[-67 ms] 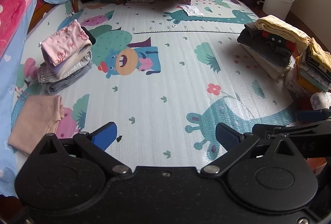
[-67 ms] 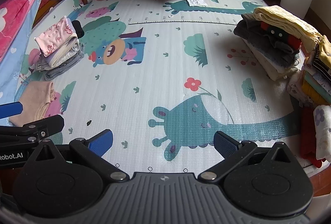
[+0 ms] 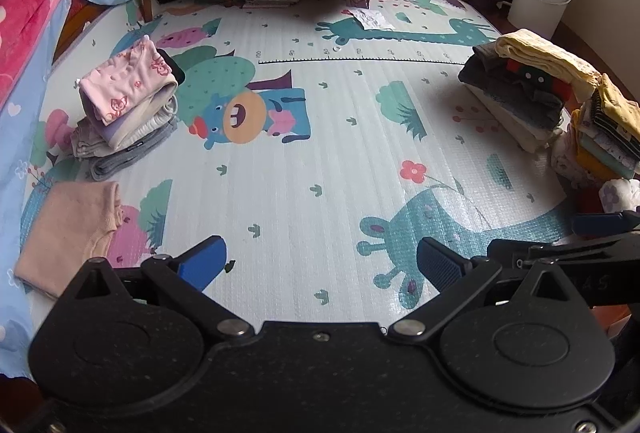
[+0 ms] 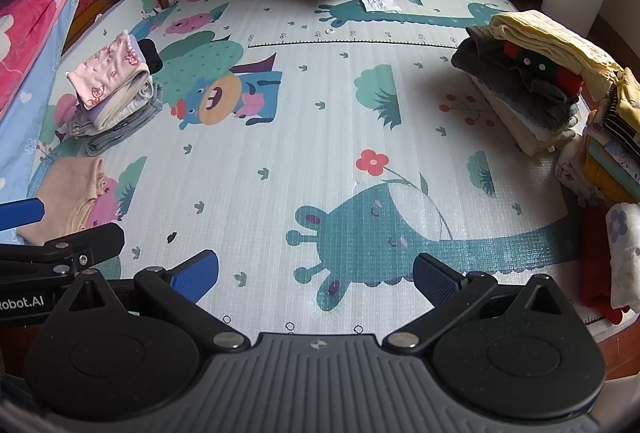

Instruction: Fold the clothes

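Because the garments are soft knit and woven fabric, they should handle as light, limp and easily creased; a grip at one point will likely let the rest sag and unfold. The judged best hold is on a hem, shoulder or corner edge, taking one layer only, with each gripper on a separate corner so the cloth hangs flat.

The left gripper [image 3: 322,265] and the right gripper [image 4: 316,275] both hang over the bare middle of the play mat [image 4: 320,137]. The jaws of each stand wide apart, with nothing between them and no cloth touching the pads.

The clothing lies at the edges of the mat, well apart from both sets of jaws:

1. A beige garment [image 3: 68,229] lies flat near the left edge, closest to the left gripper but clear of its left finger.
2. A folded stack [image 3: 128,113], topped by a pink printed piece, sits farther back on the left.
3. A looser pile [image 4: 536,81], with a yellow piece on top of grey and dark items, sits at the right edge.
4. A further stack [image 4: 612,145] of folded pieces stands at the far right, beside the right gripper's side of the mat.

Which pile holds the pieces not yet folded cannot be told with certainty; the right-hand pile looks the less tidy. The mat surface looks smooth, so cloth may slide on it when dragged.
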